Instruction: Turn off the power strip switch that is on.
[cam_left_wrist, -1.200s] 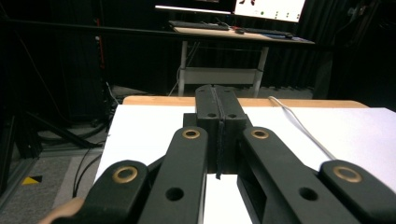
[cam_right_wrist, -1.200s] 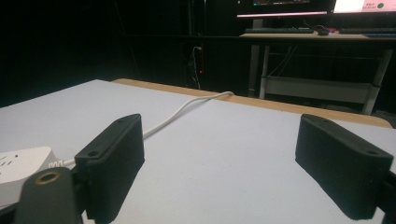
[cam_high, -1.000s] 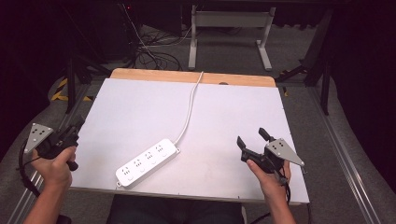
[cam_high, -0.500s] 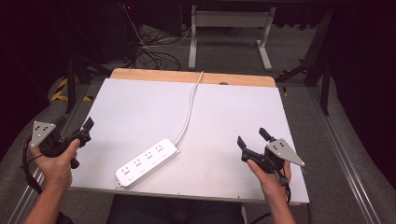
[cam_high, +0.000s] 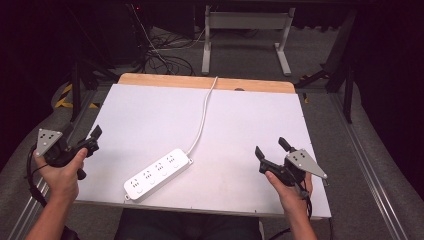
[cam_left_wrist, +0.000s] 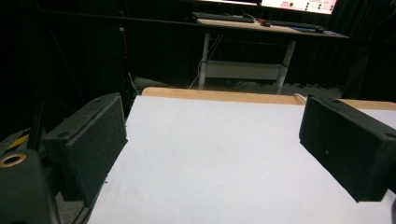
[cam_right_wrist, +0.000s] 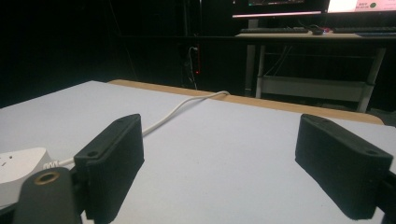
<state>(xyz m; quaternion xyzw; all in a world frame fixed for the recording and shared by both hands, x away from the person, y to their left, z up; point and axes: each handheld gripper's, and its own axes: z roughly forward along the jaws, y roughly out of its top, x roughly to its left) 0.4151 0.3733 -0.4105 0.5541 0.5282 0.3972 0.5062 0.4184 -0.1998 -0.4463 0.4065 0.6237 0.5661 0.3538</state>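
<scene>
Dim room all round, with a white table top (cam_high: 150, 110) lit in the middle and a strip of bare wood (cam_high: 200, 81) along its far edge.

Left gripper (cam_high: 94, 139) held in the left hand (cam_high: 62, 175) just off the table's left edge, near the front corner, pointing in over the white surface. Jaws released and well apart in the left gripper view, with nothing but white top between them. Grey three-cornered plate (cam_high: 48, 140) on its back, toward the outer side.

Right gripper (cam_high: 270, 147) held in the right hand (cam_high: 290, 187) over the front right part of the table, pointing away and slightly leftward. Jaws likewise spread wide and gripping nothing. Own grey plate (cam_high: 305, 162) to its right.

Between the two, nearer the front edge and left of centre: white power strip (cam_high: 157, 173), lying flat and diagonal, well apart from both grippers. Corner of it visible at the lower left of the right gripper view, beside the left-hand jaw. White cord (cam_high: 202, 117) running from the strip's far end across the top and over the wooden edge.

Beyond the table: grey floor, loose dark cables, and the pale metal frame of a desk (cam_high: 245, 20).
</scene>
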